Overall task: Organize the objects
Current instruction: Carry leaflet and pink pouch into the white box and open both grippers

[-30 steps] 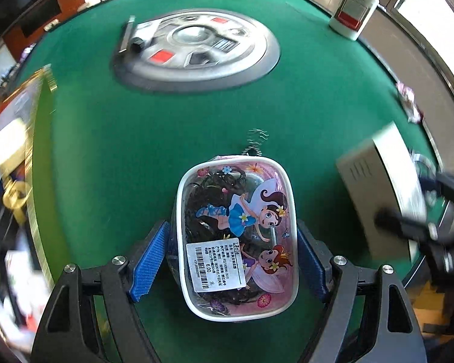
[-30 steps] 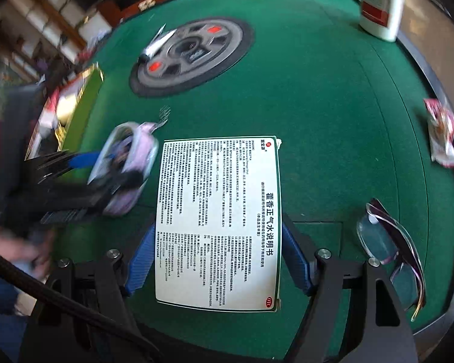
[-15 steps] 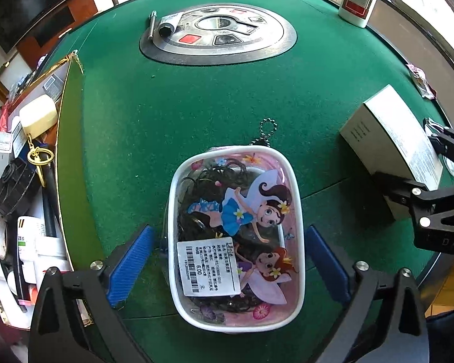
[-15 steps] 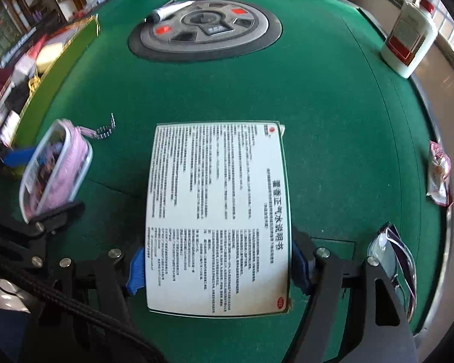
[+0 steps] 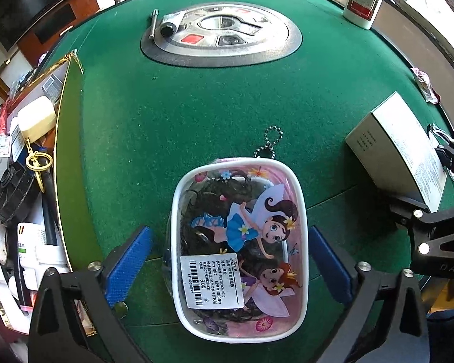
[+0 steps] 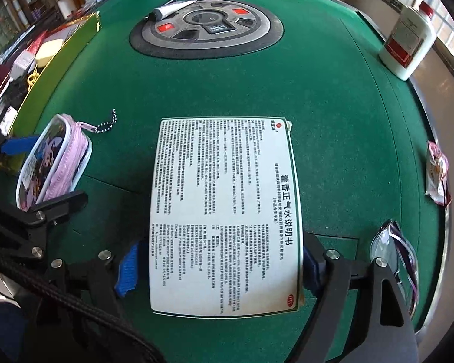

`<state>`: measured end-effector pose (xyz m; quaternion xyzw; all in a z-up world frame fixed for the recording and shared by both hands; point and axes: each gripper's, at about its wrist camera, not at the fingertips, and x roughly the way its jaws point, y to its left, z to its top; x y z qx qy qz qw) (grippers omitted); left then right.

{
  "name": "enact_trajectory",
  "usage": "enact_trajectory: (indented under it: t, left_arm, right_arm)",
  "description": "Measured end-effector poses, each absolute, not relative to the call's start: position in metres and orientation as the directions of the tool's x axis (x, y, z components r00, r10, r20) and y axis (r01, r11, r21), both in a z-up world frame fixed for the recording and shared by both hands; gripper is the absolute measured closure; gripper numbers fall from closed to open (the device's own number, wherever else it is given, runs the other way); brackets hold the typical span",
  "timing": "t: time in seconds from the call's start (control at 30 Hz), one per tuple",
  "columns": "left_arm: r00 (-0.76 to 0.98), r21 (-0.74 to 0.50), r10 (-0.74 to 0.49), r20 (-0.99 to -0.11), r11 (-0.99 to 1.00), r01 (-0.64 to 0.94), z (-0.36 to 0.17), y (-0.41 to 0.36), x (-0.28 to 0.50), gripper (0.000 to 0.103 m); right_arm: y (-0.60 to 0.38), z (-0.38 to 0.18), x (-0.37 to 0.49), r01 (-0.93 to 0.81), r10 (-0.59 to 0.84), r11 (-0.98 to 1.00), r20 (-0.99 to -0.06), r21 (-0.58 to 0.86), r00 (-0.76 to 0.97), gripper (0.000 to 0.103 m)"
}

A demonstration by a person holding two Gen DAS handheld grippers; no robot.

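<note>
Blue pads of the left gripper (image 5: 228, 260) stand wide apart on either side of the fairy-print pouch (image 5: 237, 248), touching neither side; it lies flat on the green felt table (image 5: 196, 115). The right gripper (image 6: 219, 264) closes its pads against a white printed box (image 6: 225, 214). A white bottle (image 6: 408, 45) stands far off at the table's edge.

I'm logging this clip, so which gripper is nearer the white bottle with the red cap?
Right. The right gripper, straddling the white box, sits on the bottle's side of the table. The left gripper, around the pink pouch, is farther over.
</note>
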<state>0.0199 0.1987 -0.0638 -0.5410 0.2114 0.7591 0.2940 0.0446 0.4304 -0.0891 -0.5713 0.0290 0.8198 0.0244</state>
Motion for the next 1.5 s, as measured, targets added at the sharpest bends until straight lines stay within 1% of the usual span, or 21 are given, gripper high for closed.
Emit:
enact_trajectory:
  t: [0.03, 0.07, 0.1, 0.2, 0.23, 0.27, 0.33, 0.4, 0.43, 0.47, 0.53, 0.83, 1.2, 1.37, 1.5]
  left_arm:
    - [-0.253, 0.001, 0.227, -0.94, -0.742, -0.671, -0.061, 0.196, 0.021, 0.022]
    - [-0.259, 0.001, 0.233, -0.937, -0.742, -0.67, -0.059, 0.195, 0.021, 0.027]
    - [-0.264, 0.003, 0.233, -0.936, -0.744, -0.668, -0.058, 0.194, 0.021, 0.03]
    - [-0.268, 0.008, 0.231, -0.935, -0.743, -0.669, -0.058, 0.196, 0.022, 0.03]
    - [-0.27, 0.01, 0.231, -0.935, -0.743, -0.669, -0.059, 0.206, 0.017, 0.03]
    - [-0.269, 0.007, 0.232, -0.935, -0.745, -0.667, -0.059, 0.205, 0.018, 0.03]
    - [-0.277, 0.016, 0.23, -0.933, -0.741, -0.672, -0.061, 0.212, 0.011, 0.03]
    - [-0.283, 0.024, 0.228, -0.932, -0.739, -0.674, -0.059, 0.217, 0.008, 0.03]
    - [-0.287, 0.03, 0.226, -0.931, -0.736, -0.676, -0.06, 0.216, 0.002, 0.03]
    - [-0.292, 0.036, 0.224, -0.93, -0.734, -0.678, -0.06, 0.216, 0.002, 0.03]
    - [-0.299, 0.045, 0.222, -0.928, -0.731, -0.681, -0.06, 0.218, 0.001, 0.031]
    - [-0.355, 0.079, 0.23, -0.906, -0.732, -0.676, -0.049, 0.216, 0.004, 0.031]
    - [-0.471, 0.113, 0.273, -0.839, -0.759, -0.641, -0.005, 0.192, 0.008, 0.031]
    - [-0.504, 0.075, 0.287, -0.815, -0.81, -0.582, 0.017, 0.156, -0.005, 0.031]
    - [-0.509, 0.027, 0.28, -0.814, -0.857, -0.514, 0.022, 0.121, -0.024, 0.031]
  right_arm:
    - [0.431, -0.089, 0.044, -0.077, 0.001, -0.997, -0.938, 0.027, -0.347, 0.017]
    - [0.432, -0.089, 0.044, -0.083, -0.011, -0.996, -0.938, 0.042, -0.347, 0.015]
    - [0.432, -0.088, 0.043, -0.088, -0.016, -0.995, -0.938, 0.05, -0.346, 0.015]
    - [0.431, -0.089, 0.041, -0.095, -0.024, -0.994, -0.94, 0.06, -0.339, 0.01]
    - [0.431, -0.09, 0.04, -0.09, -0.034, -0.994, -0.943, 0.068, -0.33, 0.005]
    - [0.43, -0.091, 0.04, -0.084, -0.043, -0.994, -0.947, 0.073, -0.317, 0.002]
    - [0.428, -0.091, 0.038, -0.078, -0.028, -0.995, -0.949, 0.055, -0.313, 0.004]
    - [0.426, -0.089, 0.039, -0.077, 0.003, -0.997, -0.948, 0.023, -0.317, 0.011]
    - [0.426, -0.087, 0.04, -0.081, 0.016, -0.997, -0.946, 0.011, -0.325, 0.023]
    - [0.427, -0.084, 0.04, -0.082, 0.019, -0.997, -0.943, 0.009, -0.332, 0.032]
    - [0.43, -0.08, 0.041, -0.09, -0.014, -0.995, -0.935, 0.049, -0.354, 0.032]
    - [0.427, -0.063, 0.039, -0.073, -0.005, -0.997, -0.914, 0.038, -0.405, 0.032]
    - [0.411, -0.048, 0.028, -0.033, -0.028, -0.998, -0.908, 0.046, -0.418, 0.032]
    - [0.391, -0.037, 0.016, 0.013, -0.058, -0.998, -0.904, 0.058, -0.425, 0.032]
    - [0.363, -0.023, -0.003, 0.069, -0.11, -0.994, -0.897, 0.089, -0.428, 0.032]
